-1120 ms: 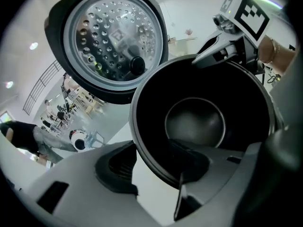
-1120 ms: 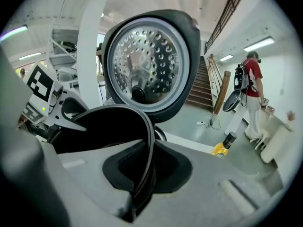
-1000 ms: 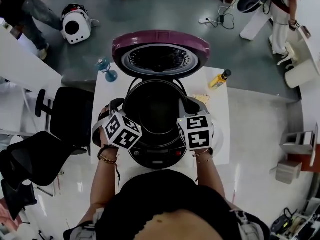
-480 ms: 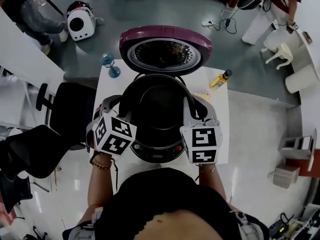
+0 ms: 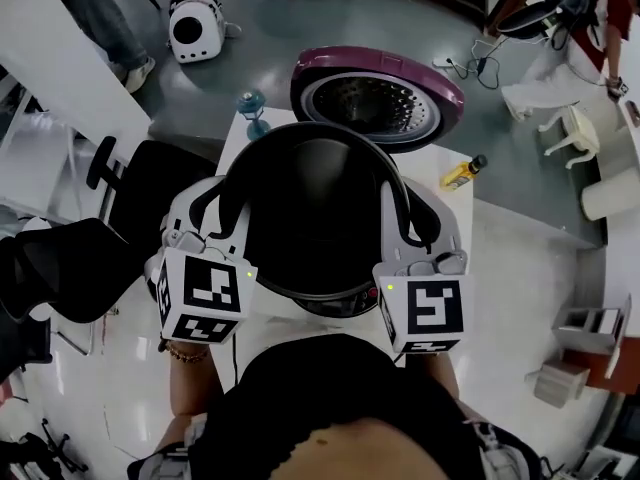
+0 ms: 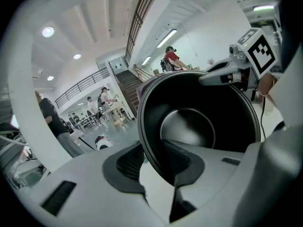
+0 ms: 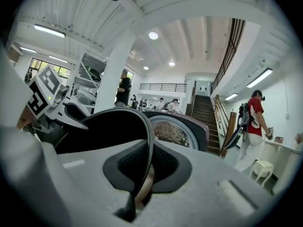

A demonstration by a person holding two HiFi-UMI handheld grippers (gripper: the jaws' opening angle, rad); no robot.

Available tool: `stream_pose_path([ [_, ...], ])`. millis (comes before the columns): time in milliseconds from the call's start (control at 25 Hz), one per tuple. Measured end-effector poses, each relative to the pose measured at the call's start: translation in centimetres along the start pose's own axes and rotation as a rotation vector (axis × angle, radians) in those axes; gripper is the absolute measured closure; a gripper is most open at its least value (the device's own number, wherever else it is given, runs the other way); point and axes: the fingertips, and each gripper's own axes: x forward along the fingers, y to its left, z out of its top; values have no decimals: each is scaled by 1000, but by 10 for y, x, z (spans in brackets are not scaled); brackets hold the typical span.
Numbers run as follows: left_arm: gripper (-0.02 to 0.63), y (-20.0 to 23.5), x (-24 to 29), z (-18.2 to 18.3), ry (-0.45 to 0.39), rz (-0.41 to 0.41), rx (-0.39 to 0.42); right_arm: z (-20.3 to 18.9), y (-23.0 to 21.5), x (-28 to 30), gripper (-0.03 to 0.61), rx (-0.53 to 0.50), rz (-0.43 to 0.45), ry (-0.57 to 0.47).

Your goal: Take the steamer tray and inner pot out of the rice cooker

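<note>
The black inner pot [image 5: 315, 203] hangs in the air above the rice cooker, close under the head camera, and its inside looks empty. My left gripper [image 5: 235, 223] straddles the pot's left rim; its jaws have just been closing, and the pads now bear on the rim [image 6: 156, 167]. Over the right rim sits my right gripper [image 5: 405, 218], shut tight with the thin edge [image 7: 144, 167] pinched between its pads. The cooker's purple lid [image 5: 378, 93] stands open behind the pot. The pot hides most of the cooker body.
The cooker stands on a white table [image 5: 450, 173] with a yellow bottle [image 5: 463, 173] at the back right and a blue glass piece [image 5: 252, 108] at the back left. Black office chairs [image 5: 135, 183] crowd the left side. People stand further off.
Both grippers have risen together with the inner pot, which has come up out of the cooker toward the head camera and now looks much larger.
</note>
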Motion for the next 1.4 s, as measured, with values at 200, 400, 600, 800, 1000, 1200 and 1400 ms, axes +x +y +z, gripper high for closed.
stream_pose_path([
  [200, 505, 37, -37, -35, 47, 129, -80, 22, 50, 24, 560, -30, 151, -65],
  [400, 506, 70, -59, -103, 150, 216, -186, 13, 122, 64, 560, -58, 313, -9],
  [600, 512, 88, -69, -184, 243, 244, -378, -15, 197, 113, 560, -105, 513, 131],
  [800, 512, 73, -59, -266, 342, 178, -606, -64, 262, 153, 560, -203, 675, 330],
  [1000, 512, 49, -44, -330, 399, 119, -741, -117, 300, 170, 560, -274, 726, 548],
  [1200, 514, 32, -33, -375, 456, 94, -787, -156, 323, 173, 560, -318, 748, 648],
  [1400, 520, 17, -25, -390, 470, 72, -801, -196, 309, 168, 560, -316, 681, 791],
])
